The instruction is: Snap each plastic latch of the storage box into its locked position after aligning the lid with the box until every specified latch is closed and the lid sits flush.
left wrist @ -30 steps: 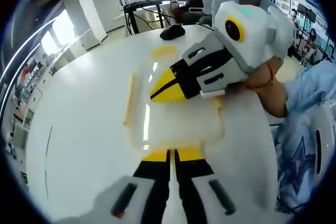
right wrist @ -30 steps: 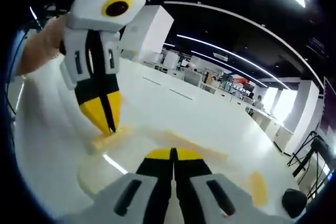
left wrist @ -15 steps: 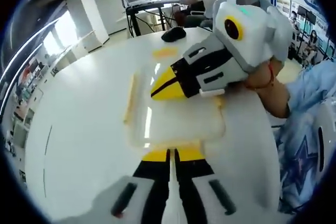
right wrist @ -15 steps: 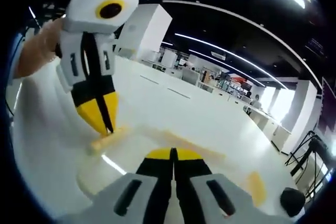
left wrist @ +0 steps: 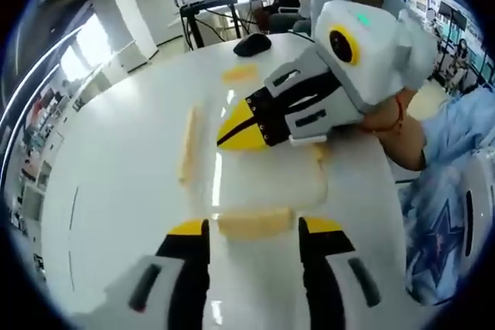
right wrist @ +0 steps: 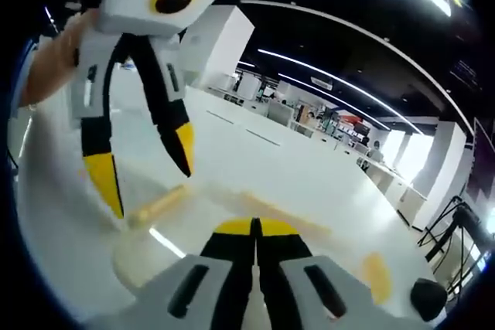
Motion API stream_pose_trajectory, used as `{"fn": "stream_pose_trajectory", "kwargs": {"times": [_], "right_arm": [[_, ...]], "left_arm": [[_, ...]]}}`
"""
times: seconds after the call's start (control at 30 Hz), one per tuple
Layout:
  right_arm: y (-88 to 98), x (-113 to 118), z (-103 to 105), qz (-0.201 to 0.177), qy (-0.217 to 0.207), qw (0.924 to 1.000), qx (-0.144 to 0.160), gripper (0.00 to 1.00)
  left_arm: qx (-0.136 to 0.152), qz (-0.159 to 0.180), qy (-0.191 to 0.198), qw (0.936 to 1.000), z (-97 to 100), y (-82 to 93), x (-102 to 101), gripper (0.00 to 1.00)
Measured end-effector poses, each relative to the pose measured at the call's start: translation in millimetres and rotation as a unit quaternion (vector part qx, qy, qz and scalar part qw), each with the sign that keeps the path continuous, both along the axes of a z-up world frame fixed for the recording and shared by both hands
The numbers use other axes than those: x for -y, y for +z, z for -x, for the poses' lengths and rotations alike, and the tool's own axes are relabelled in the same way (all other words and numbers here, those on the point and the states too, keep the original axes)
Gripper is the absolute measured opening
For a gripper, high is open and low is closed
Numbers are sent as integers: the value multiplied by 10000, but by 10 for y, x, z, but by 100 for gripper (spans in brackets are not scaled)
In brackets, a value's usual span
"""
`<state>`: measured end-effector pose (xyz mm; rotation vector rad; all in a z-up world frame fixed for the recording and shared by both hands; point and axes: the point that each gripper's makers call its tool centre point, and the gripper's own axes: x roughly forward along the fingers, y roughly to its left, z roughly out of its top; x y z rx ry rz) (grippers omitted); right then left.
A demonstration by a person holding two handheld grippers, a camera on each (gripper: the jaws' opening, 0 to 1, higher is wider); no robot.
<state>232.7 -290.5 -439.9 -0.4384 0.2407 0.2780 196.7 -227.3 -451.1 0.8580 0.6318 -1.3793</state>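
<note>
Right hand-held gripper [right wrist: 255, 229]: jaws together, tips over translucent lid [right wrist: 232, 218] on white counter [right wrist: 309, 179]. Left hand-held gripper [right wrist: 147, 171]: jaws spread, straddling yellow latch [right wrist: 157, 205] at lid's far edge. Black mouse [right wrist: 428, 297] lower right.

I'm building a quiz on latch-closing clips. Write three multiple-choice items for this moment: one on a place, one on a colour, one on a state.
1. Where do the right tongs press?
A. on the box lid
B. on the computer mouse
C. on the bare table

2. What colour are the latches?
A. blue
B. pale yellow
C. black

3. How do the left tongs stand?
A. shut
B. open
C. holding the mouse

Answers:
1 A, their closed tips rest on the storage box lid.
2 B, the near latch is pale yellow.
3 B, their jaws spread either side of that latch.
</note>
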Motion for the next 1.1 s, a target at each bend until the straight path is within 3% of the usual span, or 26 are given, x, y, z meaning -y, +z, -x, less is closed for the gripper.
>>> {"fn": "stream_pose_trajectory", "kwargs": {"times": [0.37,0.63,0.7,1.1], "right_arm": [[-8,2,-1,31,4,10000,13,0],[-15,-21,-3,-21,58,10000,-8,0],[-15,-31,-2,-40,77,10000,-15,0],[21,-56,-17,80,44,10000,10,0]], "left_arm": [[-35,-307,126,9994,-107,-116,-17,47],[-663,-365,188,9970,-53,-159,24,41],[-706,-373,192,9966,-68,-158,37,41],[-658,-1051,-247,9920,-121,-146,100,40]]}}
